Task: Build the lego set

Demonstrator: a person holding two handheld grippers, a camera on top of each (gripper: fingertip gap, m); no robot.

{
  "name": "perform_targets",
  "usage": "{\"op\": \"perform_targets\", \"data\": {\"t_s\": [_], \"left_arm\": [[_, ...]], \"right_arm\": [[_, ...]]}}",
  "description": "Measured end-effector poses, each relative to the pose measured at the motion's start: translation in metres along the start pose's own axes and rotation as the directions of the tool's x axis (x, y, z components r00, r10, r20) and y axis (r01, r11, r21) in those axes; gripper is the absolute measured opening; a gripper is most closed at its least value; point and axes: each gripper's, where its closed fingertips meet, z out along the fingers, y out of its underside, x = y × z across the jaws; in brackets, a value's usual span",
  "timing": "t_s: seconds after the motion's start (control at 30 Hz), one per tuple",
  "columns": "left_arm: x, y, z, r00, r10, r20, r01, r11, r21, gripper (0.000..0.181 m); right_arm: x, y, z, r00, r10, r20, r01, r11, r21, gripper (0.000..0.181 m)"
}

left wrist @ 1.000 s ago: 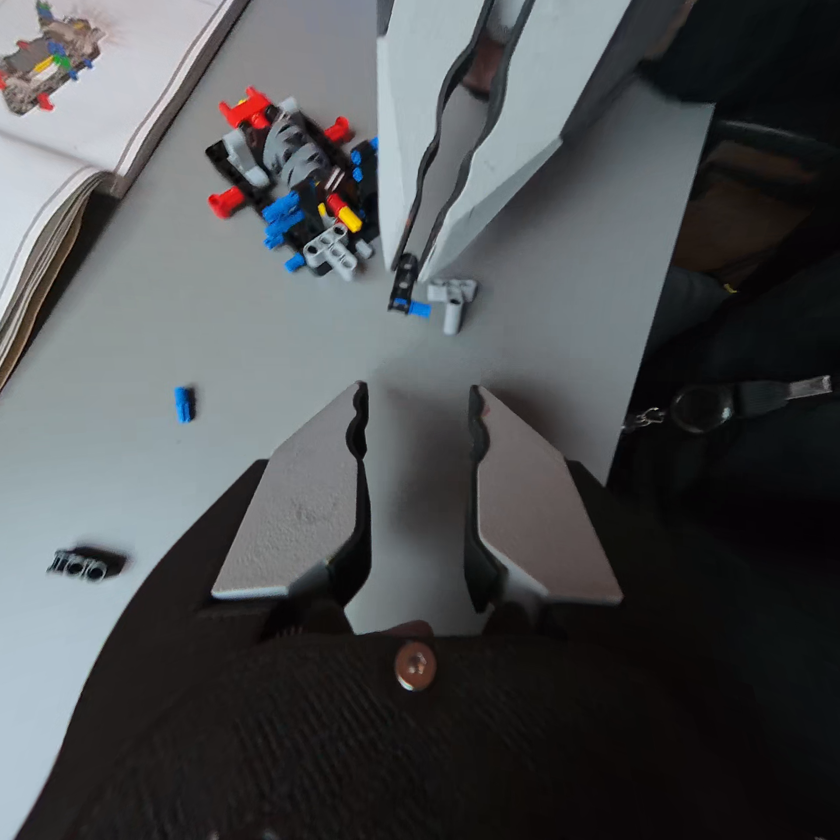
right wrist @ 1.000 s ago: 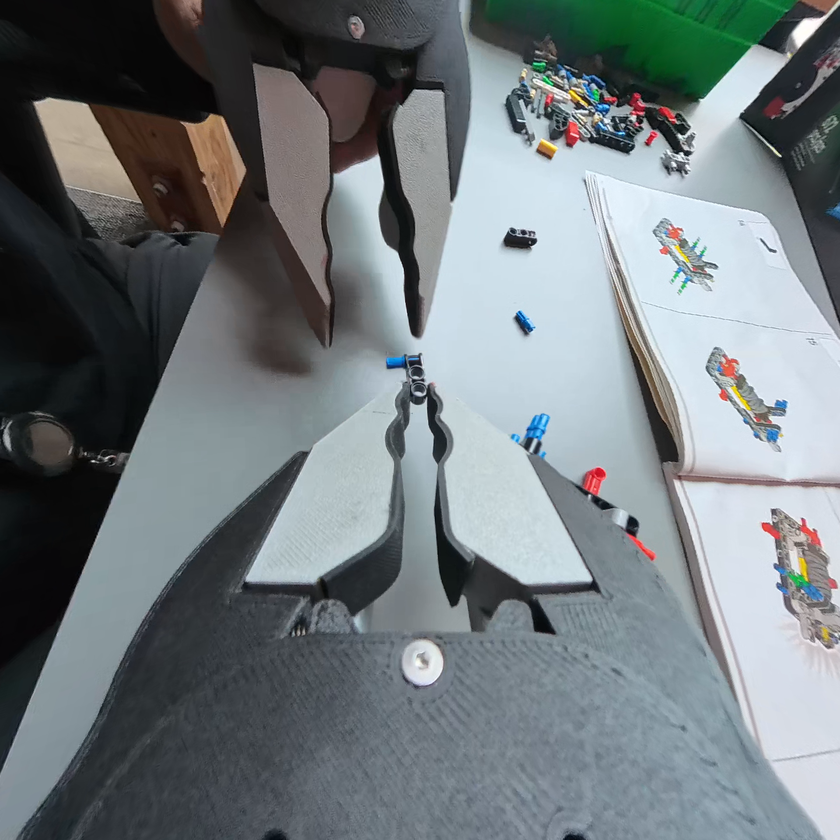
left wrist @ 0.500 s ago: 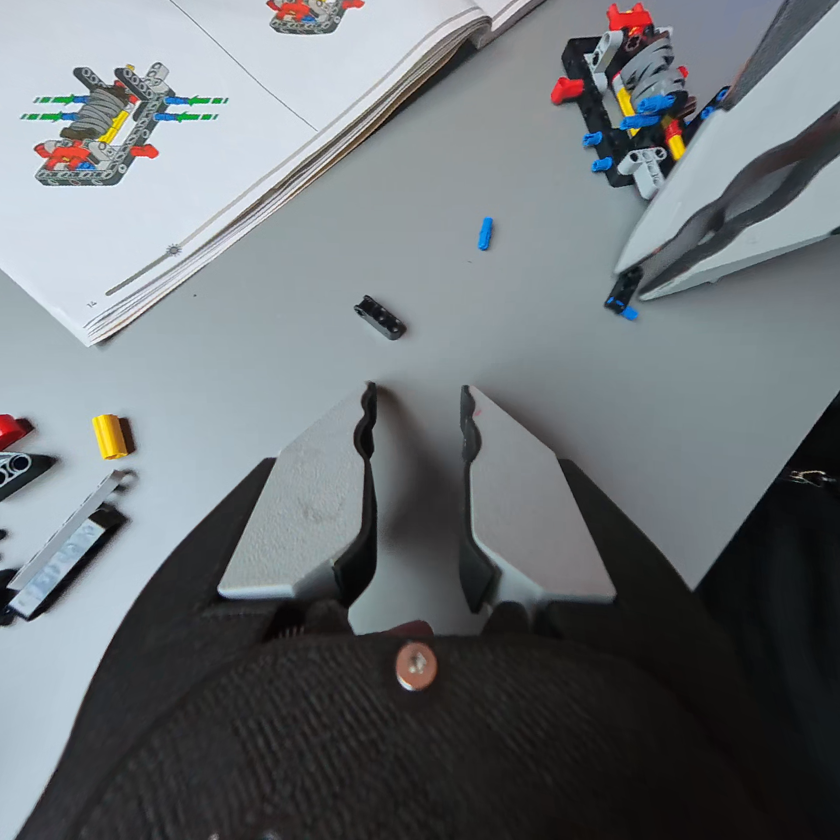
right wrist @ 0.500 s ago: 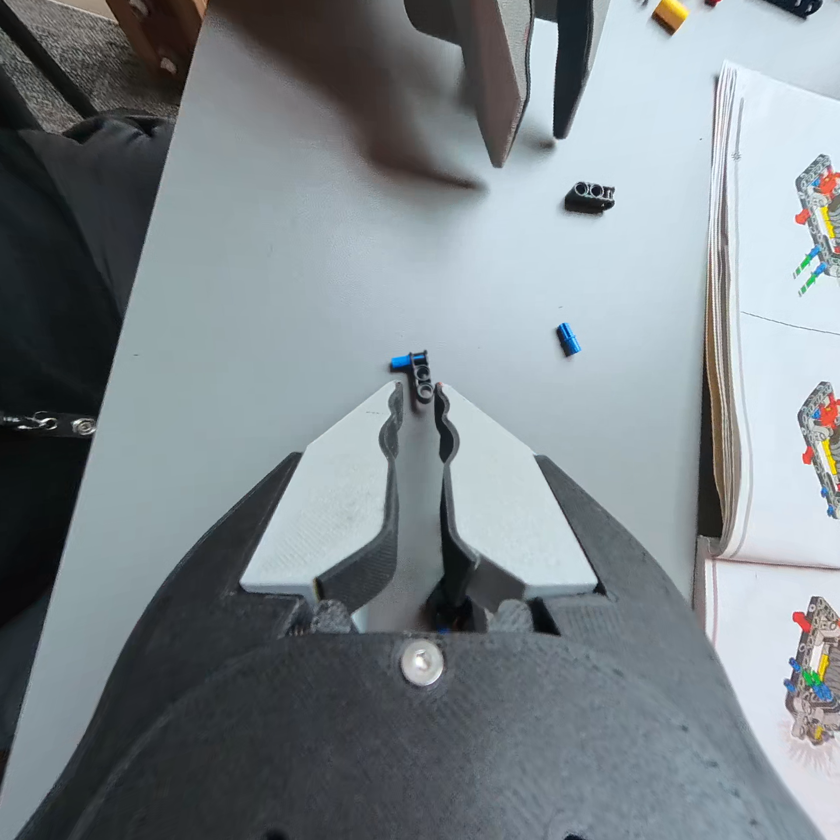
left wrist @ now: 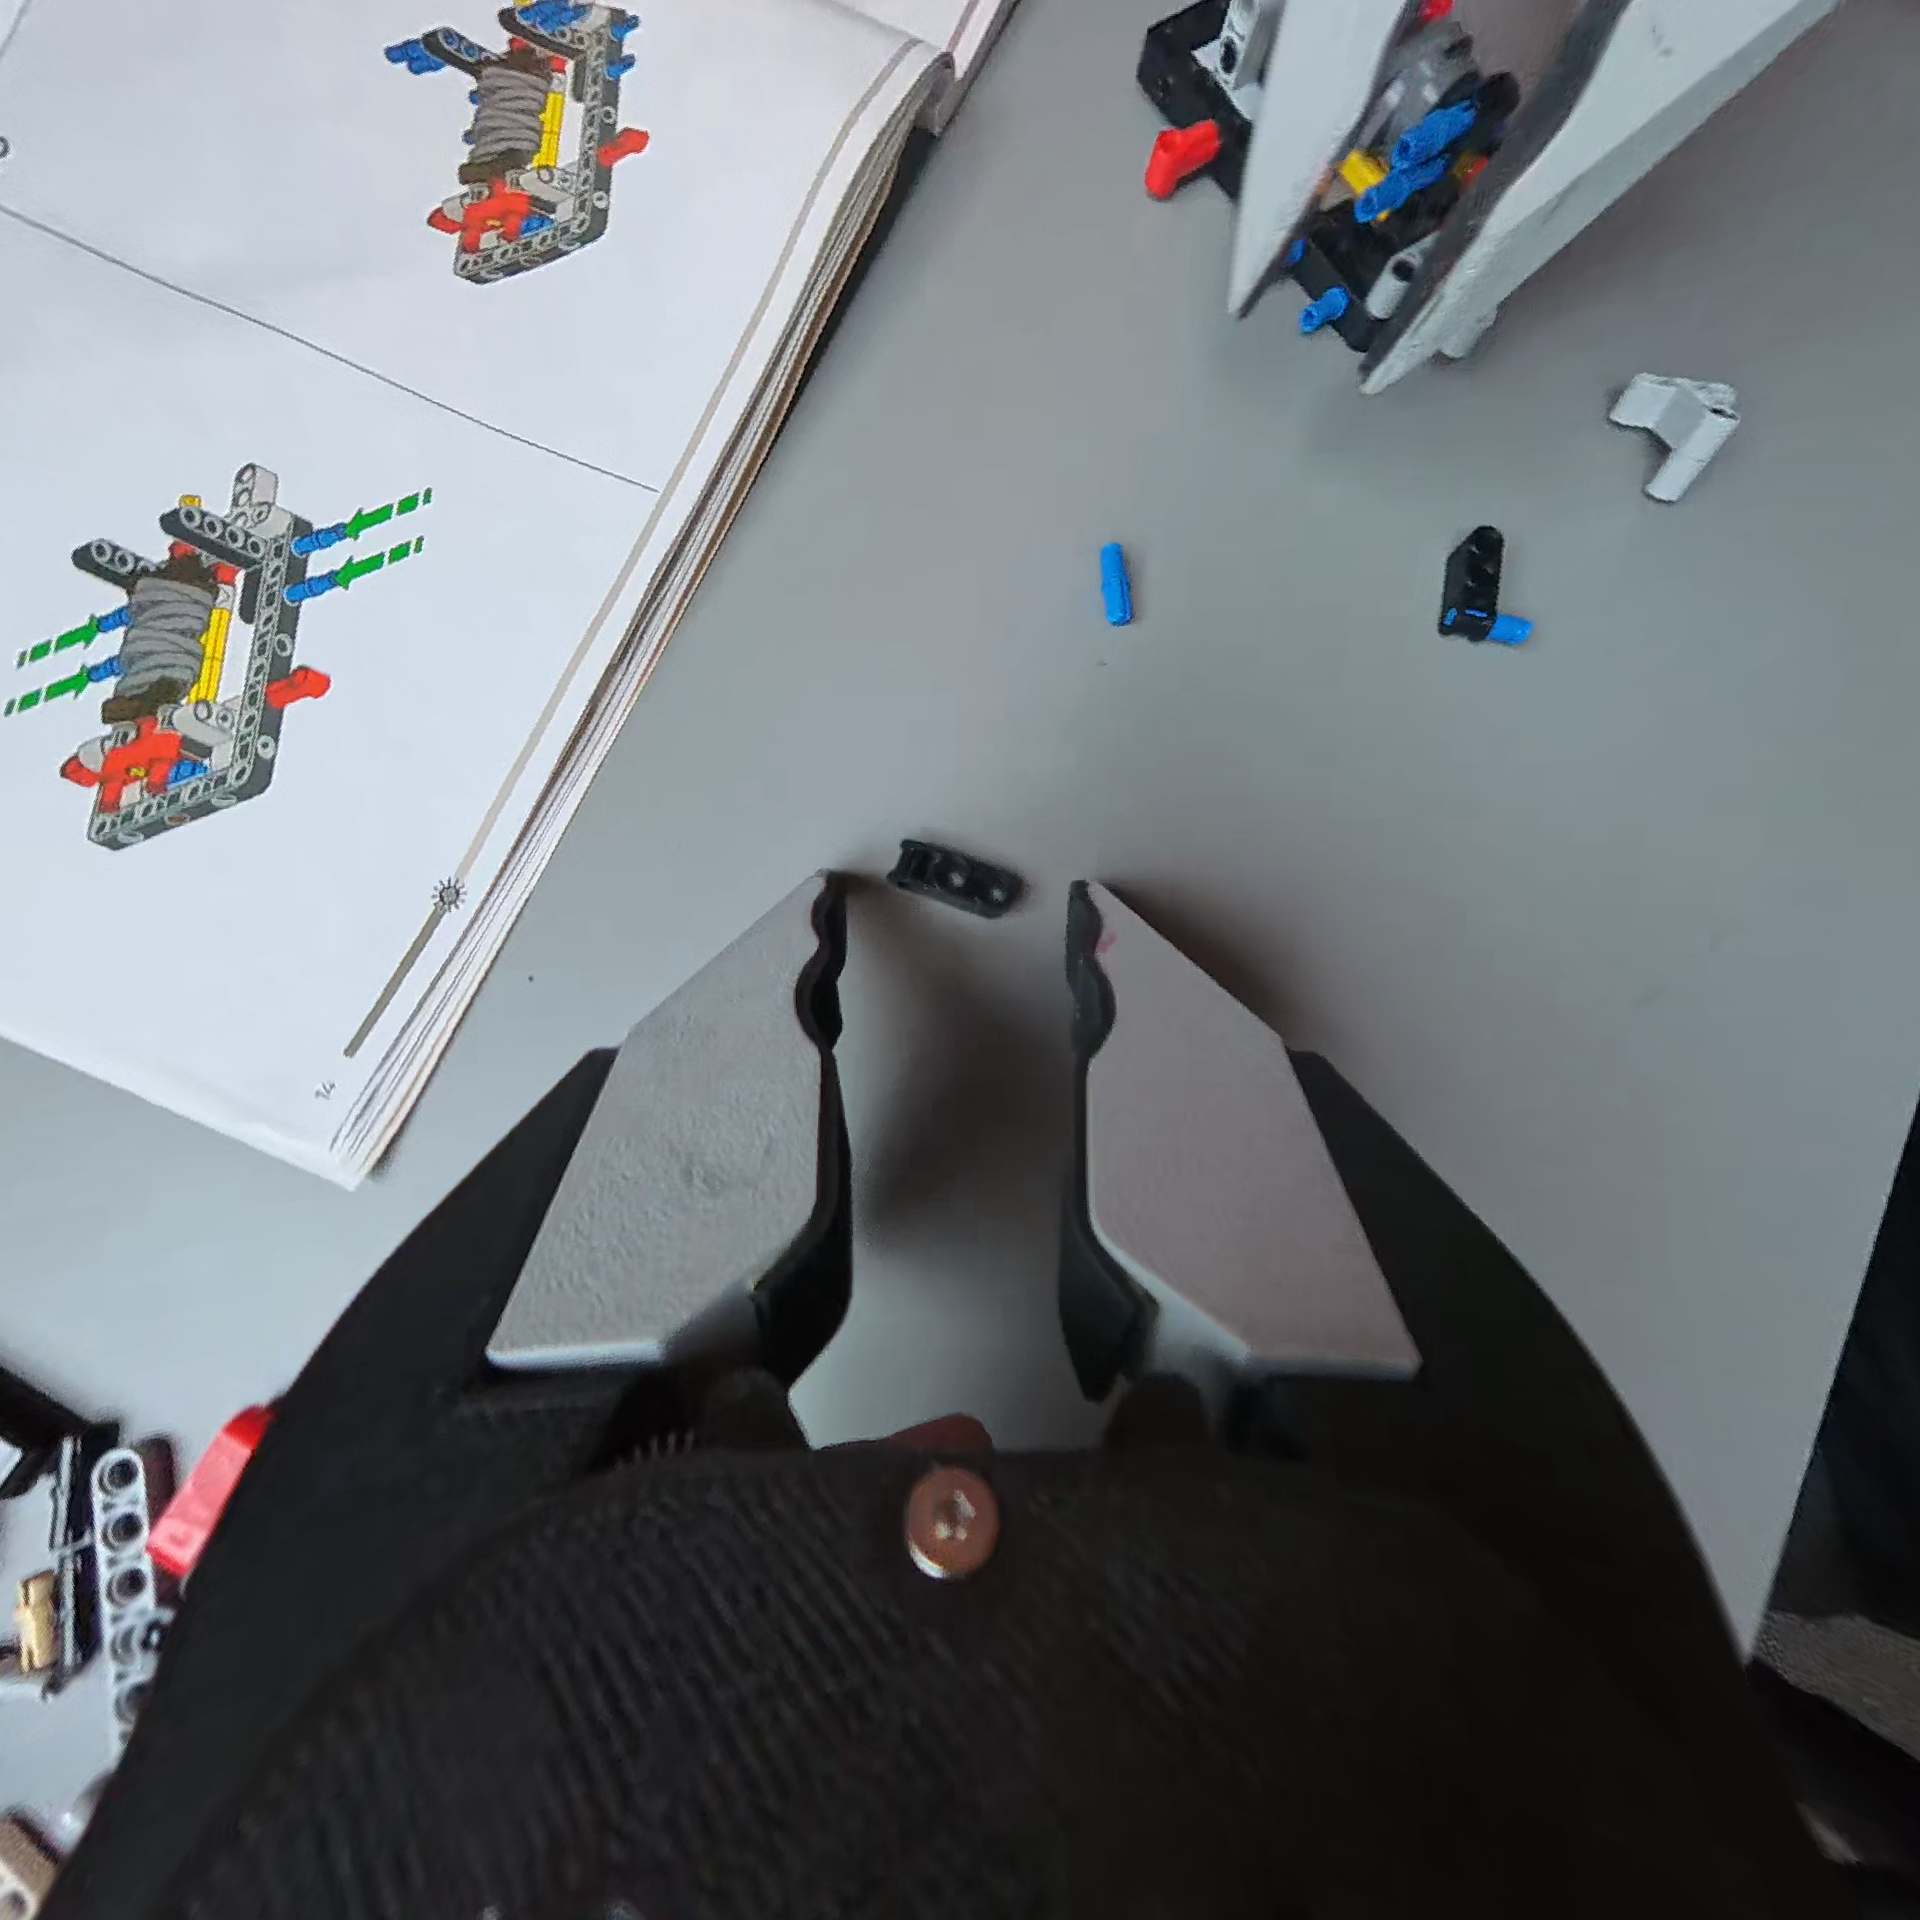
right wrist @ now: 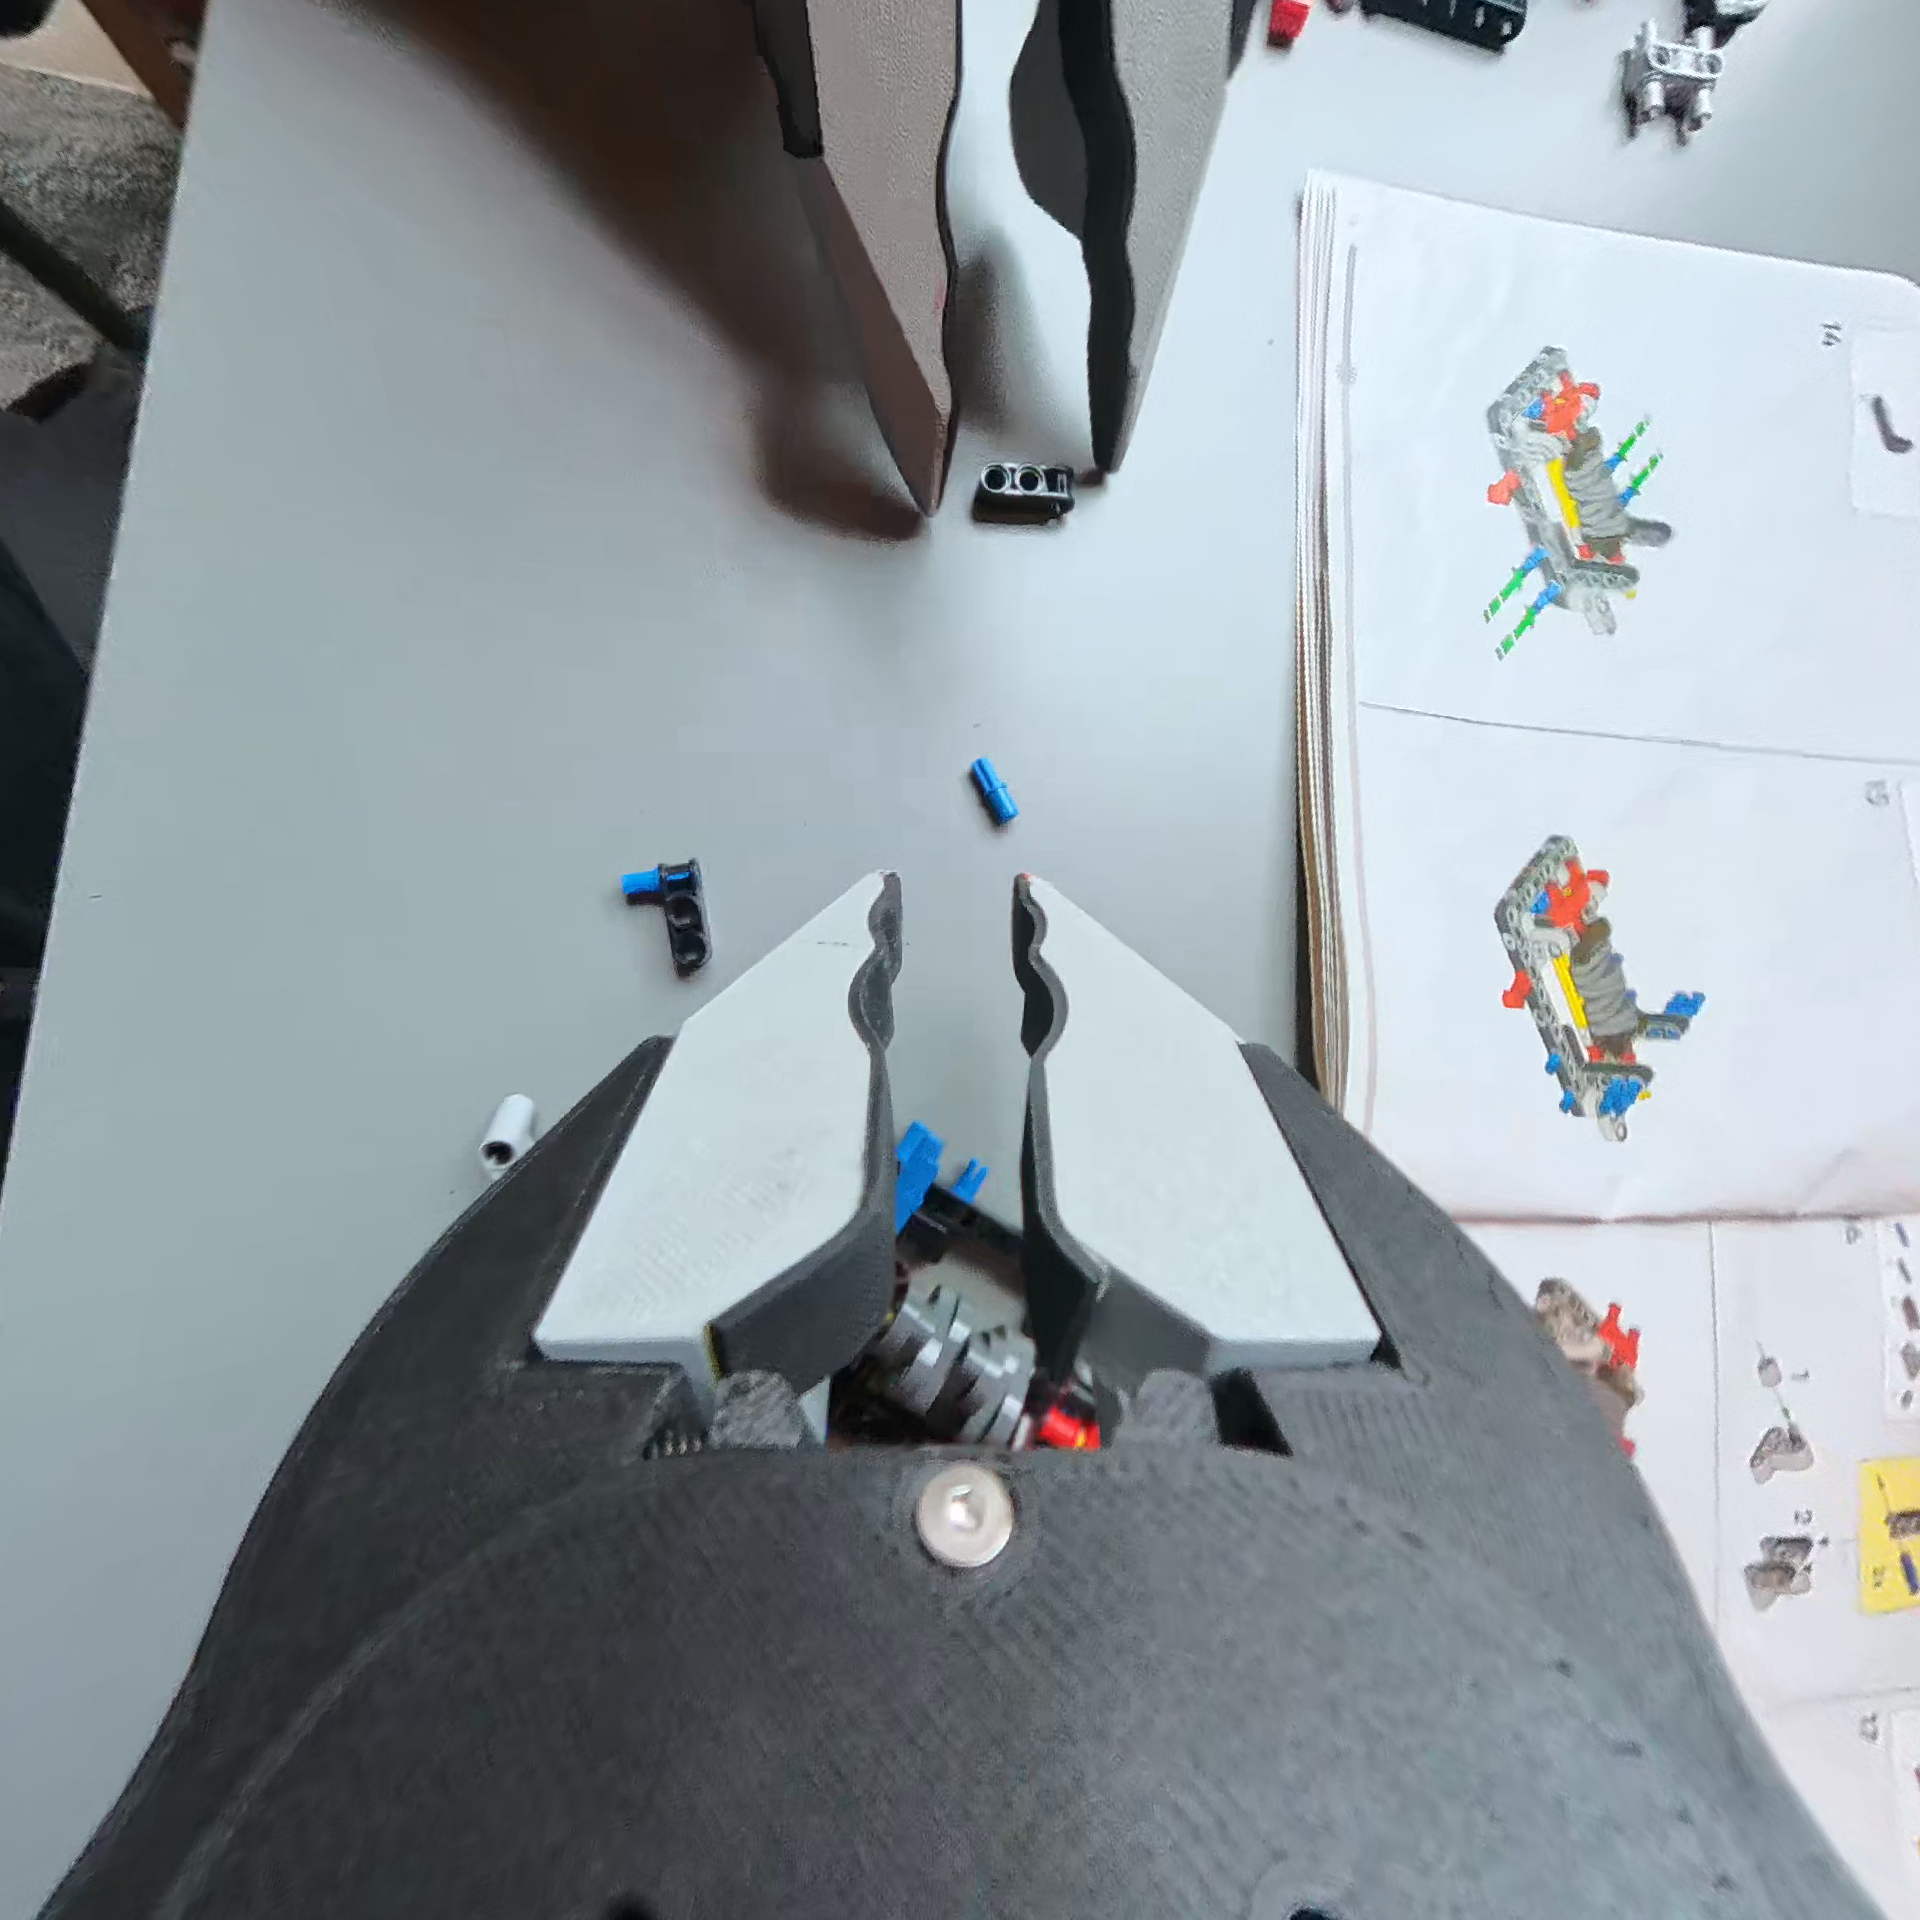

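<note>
My left gripper (left wrist: pixel 956 891) is open and low over the grey table, its tips on either side of a small black two-hole piece (left wrist: pixel 956 878), which also shows in the right wrist view (right wrist: pixel 1023 494). My right gripper (right wrist: pixel 956 883) is open and empty, over the partly built model (right wrist: pixel 956 1340) of black, grey, blue and red parts, seen through its gap. In the left wrist view the right gripper (left wrist: pixel 1320 343) straddles the model (left wrist: pixel 1403 177). A black piece with a blue pin (right wrist: pixel 675 914) lies free on the table.
The open instruction booklet (left wrist: pixel 312 416) lies beside the work area, also in the right wrist view (right wrist: pixel 1610 727). A loose blue pin (right wrist: pixel 994 792), a grey angled piece (left wrist: pixel 1678 431) and a pile of loose parts (left wrist: pixel 94 1538) lie around. The table edge (right wrist: pixel 156 520) is close. Some 11 cm of space lies between my two pairs of fingers. My right tips are roughly 4 cm from the loose blue pin (right wrist: pixel 994 792). Seen from the left wrist view (left wrist: pixel 1121 576) as well.
My right gripper opened, let go of the black piece with the blue pin and drew back over the model. My left gripper moved to the small black two-hole piece and now brackets it.
</note>
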Motion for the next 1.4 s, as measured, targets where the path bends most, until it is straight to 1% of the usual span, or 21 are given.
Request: {"op": "perform_targets", "data": {"t_s": [0.13,0.2,0.33,0.4,0.47,0.53,0.6,0.63,0.7,0.77,0.83,0.93,0.97,1.03,1.07,1.13,1.2,1.23,1.3,1.4], "left_arm": [[0.002,-0.002,0.003,0.999,0.042,-0.030,-0.042,0.999,-0.020,0.029],[0.006,-0.003,0.003,0.998,0.041,-0.044,-0.042,0.999,-0.022,0.029],[0.019,-0.001,0.002,0.998,0.016,-0.057,-0.017,1.000,-0.018,0.030],[0.027,0.001,0.000,0.998,0.000,-0.056,-0.001,1.000,-0.014,0.035],[0.023,0.004,-0.003,0.999,-0.036,0.012,0.036,0.999,-0.016,0.037],[0.019,0.006,-0.006,0.990,-0.130,0.059,0.132,0.991,-0.020,0.035],[0.024,0.002,-0.010,0.979,-0.200,0.044,0.200,0.980,-0.007,0.040],[0.027,-0.001,-0.012,0.976,-0.212,0.041,0.212,0.977,0.005,0.038],[0.033,0.001,-0.014,0.976,-0.215,0.040,0.216,0.976,-0.012,0.022],[0.038,0.002,-0.010,0.977,-0.214,0.020,0.214,0.976,-0.026,0.019],[0.038,0.005,-0.005,0.978,-0.208,0.012,0.208,0.977,-0.042,0.026],[0.041,0.002,-0.003,0.976,-0.214,-0.035,0.212,0.977,-0.035,0.029],[0.042,0.001,-0.002,0.975,-0.213,-0.055,0.212,0.977,-0.030,0.029],[0.046,-0.001,-0.001,0.966,-0.238,-0.103,0.237,0.971,-0.020,0.029],[0.050,-0.003,0.000,0.959,-0.249,-0.138,0.249,0.968,-0.020,0.029],[0.058,-0.009,0.005,0.946,-0.258,-0.194,0.260,0.966,-0.018,0.028],[0.065,-0.013,0.009,0.942,-0.251,-0.223,0.254,0.967,-0.015,0.025],[0.066,-0.013,0.010,0.944,-0.246,-0.219,0.250,0.968,-0.012,0.025],[0.066,-0.008,0.005,0.955,-0.232,-0.182,0.232,0.972,-0.023,0.027],[0.055,0.005,-0.011,0.972,-0.221,-0.080,0.220,0.975,-0.021,0.030]], "right_arm": [[0.004,-0.001,0.017,0.998,-0.048,0.050,0.050,0.997,-0.051,0.018],[0.006,-0.001,0.023,0.997,-0.052,0.059,0.056,0.996,-0.067,0.017],[0.004,-0.005,0.024,0.997,-0.031,0.064,0.033,0.999,-0.035,0.016],[-0.001,-0.005,0.022,0.998,-0.016,0.066,0.018,1.000,-0.020,0.015],[-0.006,-0.006,0.020,0.998,-0.016,0.059,0.017,1.000,-0.004,0.014],[-0.010,-0.006,0.018,0.998,-0.019,0.052,0.019,1.000,0.004,0.013],[-0.013,-0.006,0.016,0.999,-0.019,0.048,0.019,1.000,0.009,0.012],[-0.014,-0.007,0.015,0.999,-0.024,0.045,0.023,1.000,0.019,0.012],[-0.013,-0.011,0.014,0.999,-0.026,0.046,0.024,0.999,0.044,0.008],[-0.009,-0.015,0.018,0.997,0.035,0.066,-0.037,0.998,0.042,0.008],[-0.006,-0.021,0.027,0.988,0.120,0.095,-0.123,0.992,0.020,0.002],[0.002,-0.027,0.046,0.971,0.235,0.056,-0.233,0.972,-0.029,0.000],[0.000,-0.030,0.052,0.962,0.266,0.064,-0.264,0.964,-0.037,0.000],[-0.002,-0.037,0.062,0.951,0.302,0.067,-0.299,0.953,-0.041,0.000],[0.000,-0.036,0.064,0.949,0.313,0.039,-0.311,0.949,-0.049,0.000],[0.005,-0.034,0.064,0.940,0.340,0.003,-0.339,0.939,-0.051,0.000],[0.000,-0.036,0.060,0.932,0.362,0.031,-0.361,0.932,-0.036,0.000],[-0.002,-0.038,0.057,0.930,0.366,0.039,-0.366,0.930,-0.027,0.005],[-0.006,-0.042,0.054,0.933,0.357,0.049,-0.356,0.934,-0.020,0.009],[-0.005,-0.046,0.058,0.942,0.334,0.004,-0.334,0.942,-0.026,0.013]]}}
